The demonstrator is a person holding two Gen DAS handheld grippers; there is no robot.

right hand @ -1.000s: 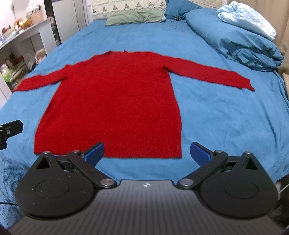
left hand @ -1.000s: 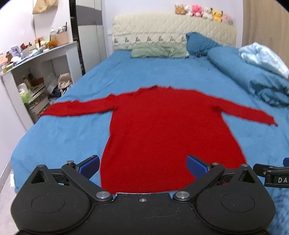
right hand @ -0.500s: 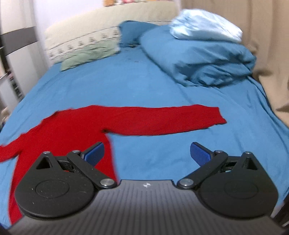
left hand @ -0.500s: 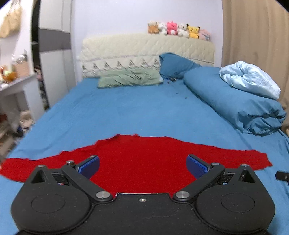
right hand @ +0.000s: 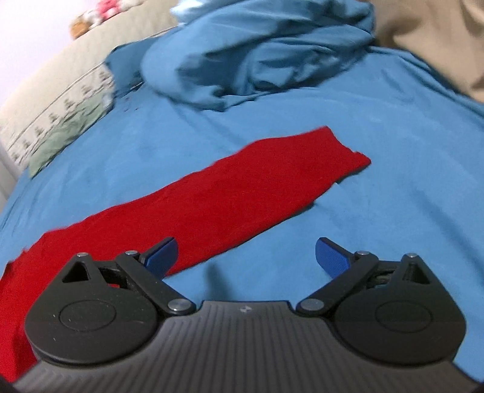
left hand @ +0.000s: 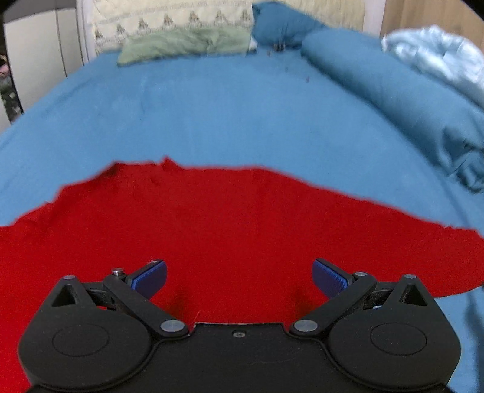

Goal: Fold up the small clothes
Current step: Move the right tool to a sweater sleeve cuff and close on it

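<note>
Both tongs spread, empty: left tongs (left hand: 239, 273) low over red sweater (left hand: 211, 229), flat on bed (left hand: 242, 115); right tongs (right hand: 245, 254) nearing sleeve (right hand: 257, 187). Probably first fold; next, pinching cuff, carrying inward.

red sweater (left hand: 230, 229): hem+left sleeve cut off | headboard toys (right hand: 99, 12): blurred

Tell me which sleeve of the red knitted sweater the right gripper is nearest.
The sleeve stretched toward the rumpled blue duvet; the right gripper hangs open beside it. The other sleeve is out of view.
</note>
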